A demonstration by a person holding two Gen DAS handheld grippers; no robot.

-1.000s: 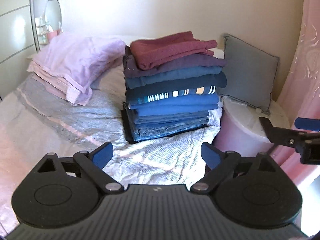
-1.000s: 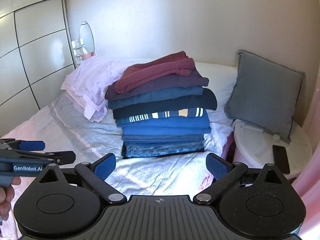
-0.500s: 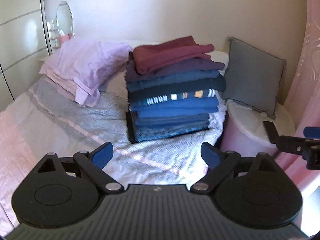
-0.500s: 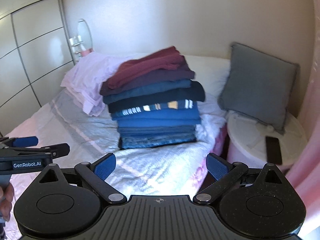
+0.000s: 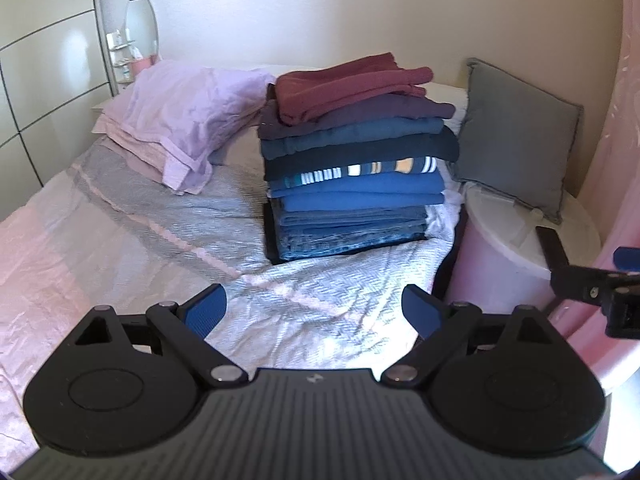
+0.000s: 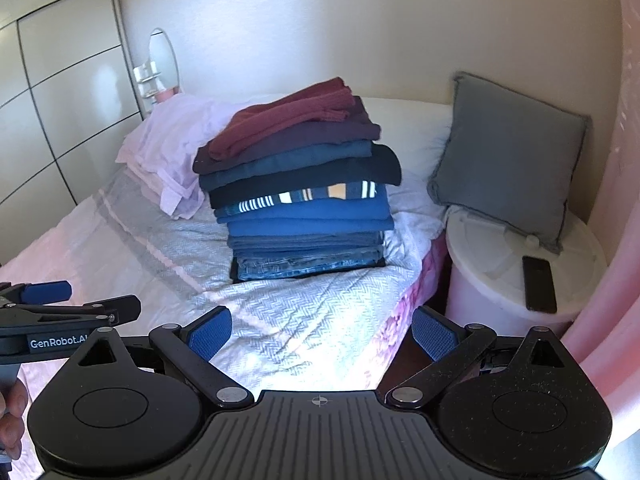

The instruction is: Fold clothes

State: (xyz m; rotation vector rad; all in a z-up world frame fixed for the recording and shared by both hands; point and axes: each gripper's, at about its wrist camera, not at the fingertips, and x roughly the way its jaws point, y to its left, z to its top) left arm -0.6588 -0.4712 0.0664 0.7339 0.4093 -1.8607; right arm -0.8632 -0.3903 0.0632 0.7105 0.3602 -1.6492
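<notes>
Folding apparently finished, nothing left in the jaws.

On the bed with the pale woven cover [image 5: 120, 248], tall neat stack of folded blue, navy and maroon clothes [image 5: 356, 168]; crumpled lilac sheet [image 5: 188, 120] beside, possibly unfolded; left gripper [image 5: 314, 308] and right gripper [image 6: 322, 334] spread, empty.

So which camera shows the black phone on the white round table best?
The right wrist view: the black phone lies fully visible on the white round table. In the left wrist view, the phone sits near the edge, partly hidden behind the right hand-held gripper.
</notes>
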